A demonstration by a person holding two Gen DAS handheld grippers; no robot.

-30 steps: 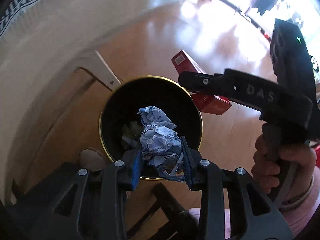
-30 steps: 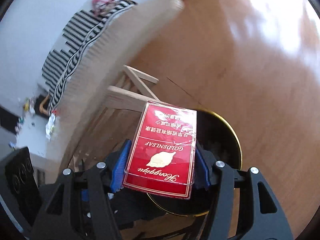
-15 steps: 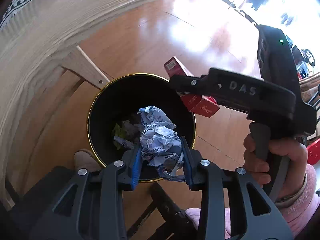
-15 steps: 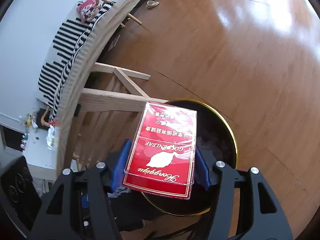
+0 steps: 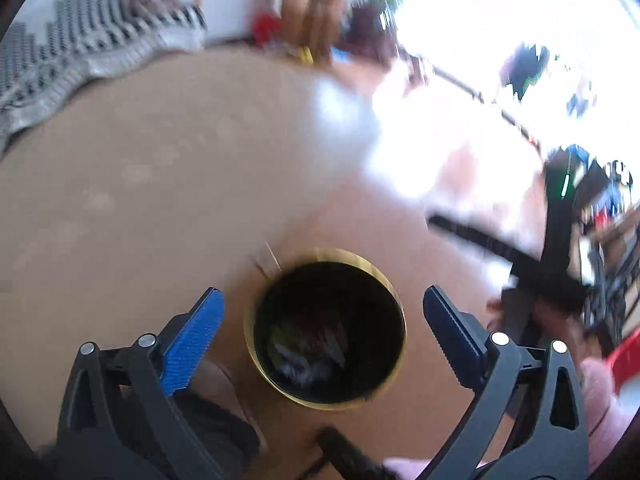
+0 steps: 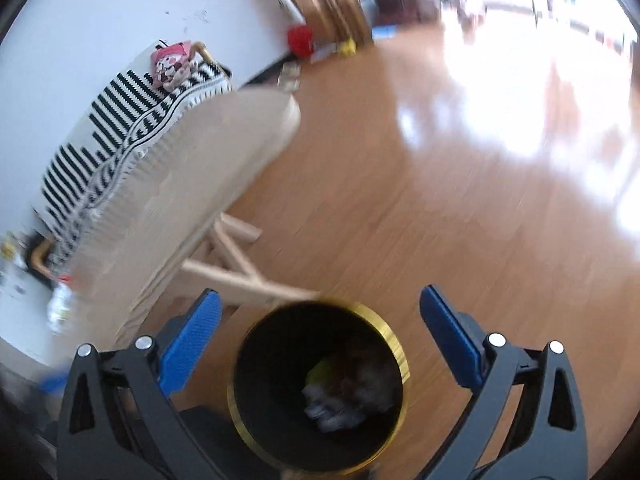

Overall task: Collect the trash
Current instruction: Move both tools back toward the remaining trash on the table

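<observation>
text: none legible | views blurred — perhaps hiding print

Trash bin (image 6: 394,350) on the wooden floor (image 6: 400,208), just right of a table's legs (image 6: 236,268), crumpled trash (image 6: 340,404) inside at the bottom. Striped cloth (image 6: 120,120) on the tabletop, toward the wall behind.

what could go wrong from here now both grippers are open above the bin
The left gripper and right gripper, jaws just opened and empty, hang close together over the bin; they could knock each other. The bin stands beside the table leg, so a low pass might bump it. Both views are blurred, making aim harder.
</observation>
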